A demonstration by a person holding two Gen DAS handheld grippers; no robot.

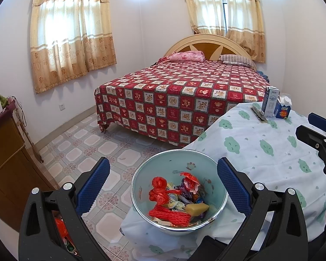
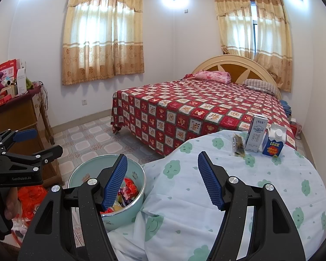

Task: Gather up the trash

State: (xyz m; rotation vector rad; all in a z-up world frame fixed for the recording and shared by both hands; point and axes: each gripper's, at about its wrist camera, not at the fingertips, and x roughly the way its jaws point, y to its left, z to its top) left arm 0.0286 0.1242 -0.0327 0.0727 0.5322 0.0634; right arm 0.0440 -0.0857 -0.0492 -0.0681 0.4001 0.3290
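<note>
Trash fills the pale green bin (image 1: 180, 195) at the table's (image 1: 260, 152) near edge.
Red bags and wrappers inside; left gripper (image 1: 163, 187) and right gripper (image 2: 163, 182) both spread wide, holding nothing.

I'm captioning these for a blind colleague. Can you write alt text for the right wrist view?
The open right gripper hovers over a cloud-print tablecloth, empty. At the table's far edge stand two cartons beside a flat wrapper; at left, a trash-filled bin and the left gripper, with a red bed behind.
</note>
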